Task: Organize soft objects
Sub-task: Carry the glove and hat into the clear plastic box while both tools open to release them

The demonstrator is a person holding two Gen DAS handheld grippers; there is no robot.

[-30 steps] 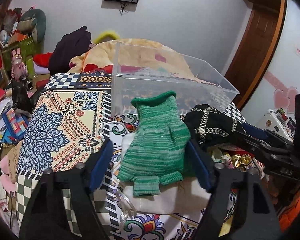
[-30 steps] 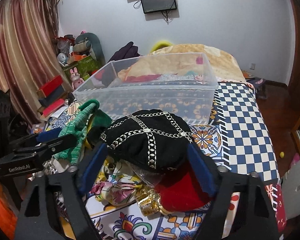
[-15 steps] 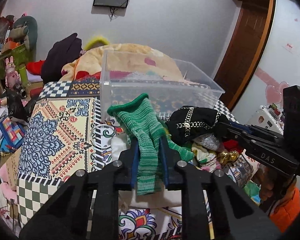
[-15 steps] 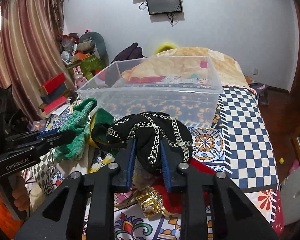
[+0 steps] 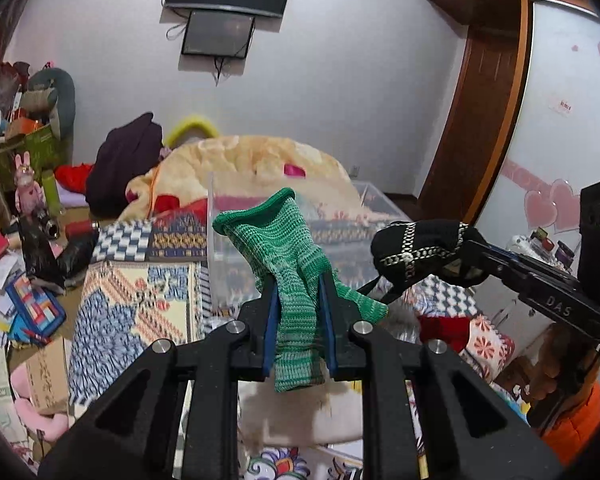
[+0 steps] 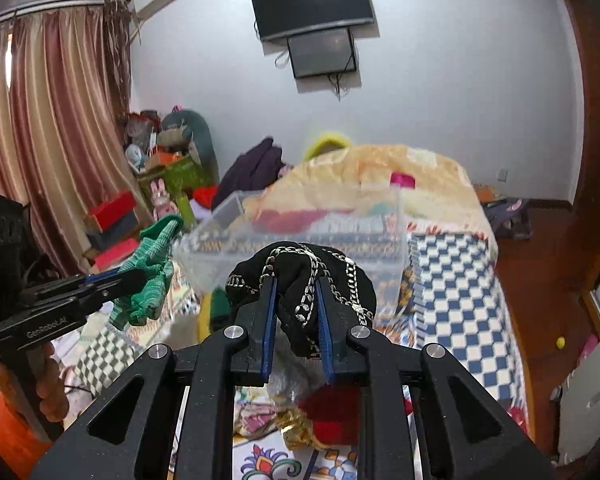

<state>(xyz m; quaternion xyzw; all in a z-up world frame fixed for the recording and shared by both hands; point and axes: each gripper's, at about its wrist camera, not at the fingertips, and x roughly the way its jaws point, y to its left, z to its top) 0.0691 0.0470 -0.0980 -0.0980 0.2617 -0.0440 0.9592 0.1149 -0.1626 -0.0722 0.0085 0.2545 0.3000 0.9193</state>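
Note:
My left gripper [image 5: 298, 280] is shut on a green knit glove [image 5: 288, 256] and holds it up in the air in front of the clear plastic bin [image 5: 340, 224]. The glove also shows in the right wrist view [image 6: 150, 264]. My right gripper [image 6: 296, 284] is shut on a black hat with silver chains [image 6: 308, 276], lifted above the bed, short of the clear bin [image 6: 300, 232]. In the left wrist view the black hat [image 5: 416, 248] hangs to the right of the glove, level with the bin.
Below lie a red cloth [image 6: 332, 412], a gold item [image 6: 300, 428], a cream cloth [image 5: 300, 412] and a patterned bedspread [image 5: 140, 300]. A yellow blanket [image 5: 260, 164] is heaped behind the bin. Clutter sits on the floor at left [image 5: 20, 280]. A wooden door [image 5: 472, 120] stands at right.
Both grippers closed, the left on the green glove and the right on the black hat, then lifted them off the pile toward the bin.

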